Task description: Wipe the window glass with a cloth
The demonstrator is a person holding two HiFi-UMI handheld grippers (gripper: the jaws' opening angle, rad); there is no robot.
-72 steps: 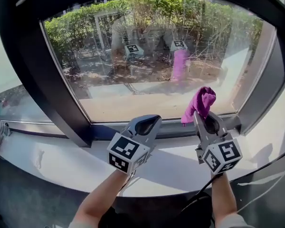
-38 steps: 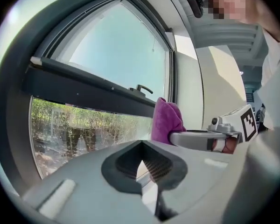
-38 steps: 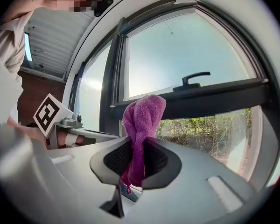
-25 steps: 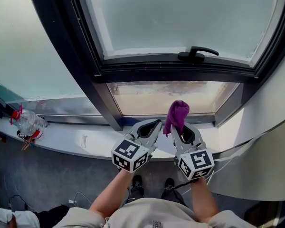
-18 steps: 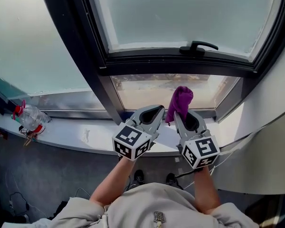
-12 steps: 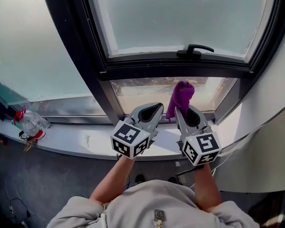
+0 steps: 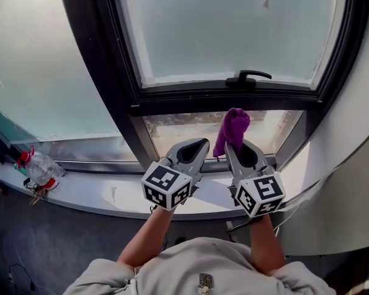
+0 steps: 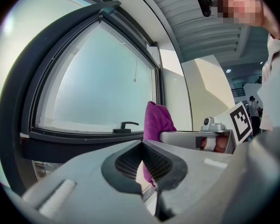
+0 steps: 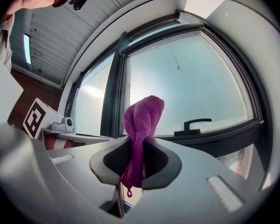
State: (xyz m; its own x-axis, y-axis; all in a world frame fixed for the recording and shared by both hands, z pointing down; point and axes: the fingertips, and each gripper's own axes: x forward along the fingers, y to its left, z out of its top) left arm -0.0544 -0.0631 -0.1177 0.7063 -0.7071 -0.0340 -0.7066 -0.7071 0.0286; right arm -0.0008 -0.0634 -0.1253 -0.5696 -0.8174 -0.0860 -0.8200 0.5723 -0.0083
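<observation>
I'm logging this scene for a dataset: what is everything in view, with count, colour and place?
cloth: one, purple, bunched upright, clamped at its lower end
upper pane: one, frosted pale, top of window
lower pane: one, clear, behind the cloth
window handle: one, black, on the dark frame under the upper pane
sill: one, white, below the window
bottle: one, clear with red cap, far left on sill
left gripper: one, grey, shut, empty
right gripper: one, grey, shut on the cloth

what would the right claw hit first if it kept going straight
Likely the frosted glass: the purple cloth clamped in the right claw leads and would touch it beside the dark frame; depth is unclear.
</observation>
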